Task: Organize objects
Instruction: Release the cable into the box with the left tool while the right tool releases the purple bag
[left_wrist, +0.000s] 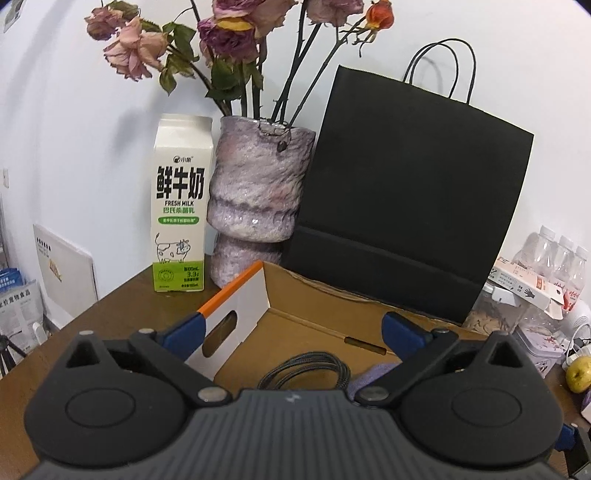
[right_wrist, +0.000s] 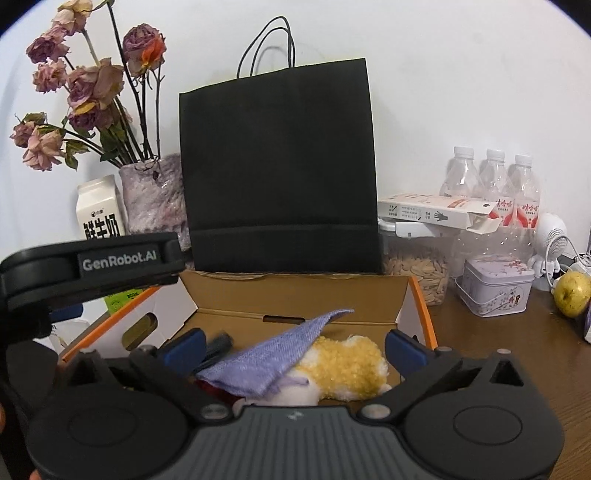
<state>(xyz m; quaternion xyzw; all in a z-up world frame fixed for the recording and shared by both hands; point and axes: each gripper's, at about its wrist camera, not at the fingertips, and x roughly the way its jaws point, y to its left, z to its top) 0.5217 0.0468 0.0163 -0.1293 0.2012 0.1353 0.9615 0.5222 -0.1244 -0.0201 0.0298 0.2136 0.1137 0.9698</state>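
Open cardboard box (right_wrist: 295, 291) at centre of wooden table (right_wrist: 517, 332), flaps raised – white side flaps with orange edges, left flap (left_wrist: 236, 314) pierced by a handle slot. Inside the box: coiled black cable (left_wrist: 306, 373) at left, lilac cloth (right_wrist: 273, 358) draped over a yellow-and-white plush toy (right_wrist: 347, 365) at right, a dark red item just showing under the cloth, not identifiable.

Left gripper (left_wrist: 295, 328) held over the near left of the box, blue pads spread wide, nothing between them. Right gripper (right_wrist: 295, 343) over the near right of the box, pads likewise wide apart – cloth and plush lying between but untouched by either pad.

Behind the box, against the white wall: black paper bag (right_wrist: 277, 166) standing upright, contents hidden. Far left: mottled purple vase (left_wrist: 255, 195) holding dried roses (left_wrist: 221, 40), milk carton (left_wrist: 181, 206) just beside it. Far right: clear jar of seeds (right_wrist: 417, 273) with a flat white packet (right_wrist: 436, 210) laid on top, three plastic bottles (right_wrist: 495, 177) behind, a closed lilac tin (right_wrist: 495, 288) nearer, yellow-green apple (right_wrist: 572, 293) at the right edge.
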